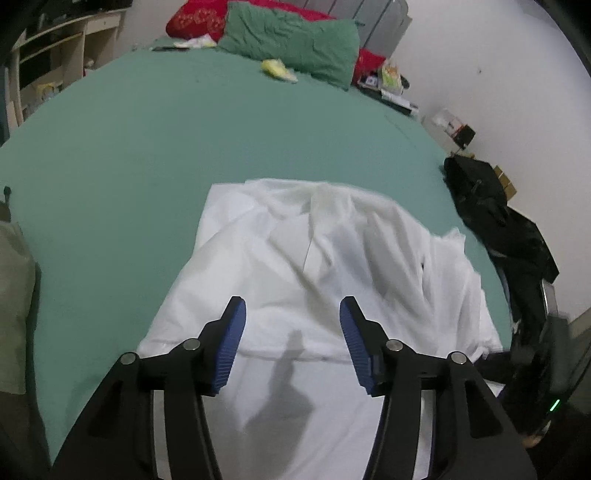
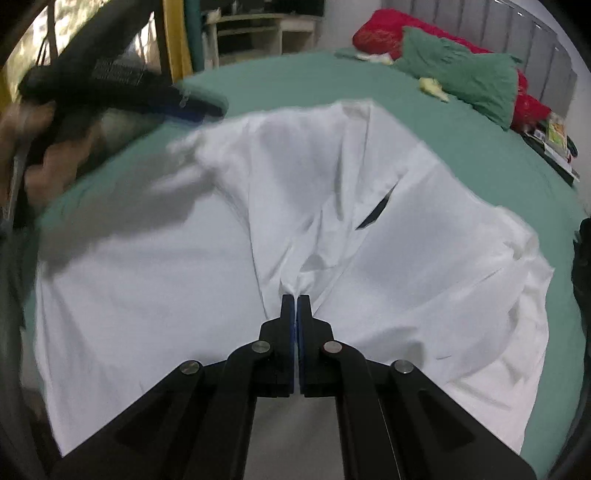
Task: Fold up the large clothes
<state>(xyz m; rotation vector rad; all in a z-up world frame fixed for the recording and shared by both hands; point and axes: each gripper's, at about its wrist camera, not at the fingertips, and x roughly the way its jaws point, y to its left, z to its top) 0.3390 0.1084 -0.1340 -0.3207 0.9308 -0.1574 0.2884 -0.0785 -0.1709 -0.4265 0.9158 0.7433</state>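
White cotton garment (image 2: 207, 280) lies across the green-sheeted bed (image 1: 147, 155); my right gripper (image 2: 296, 297) pinches its fabric for folding; my left gripper (image 1: 291, 314) hovers, fingers apart.

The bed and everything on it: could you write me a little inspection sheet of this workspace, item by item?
Surface: bed with a green sheet, mostly bare at its far half.
Job's things: white garment spread on the near half, creased, not folded flat.
Clutter: green pillow and red pillow at the head; small yellow item beside them; black clothing at the bed's right edge.
Grippers: left gripper open above the garment, holding nothing; right gripper shut on a pinch of the white fabric.
Cables: nothing seen.
Surroundings: shelving unit on the far left; grey headboard; white wall.
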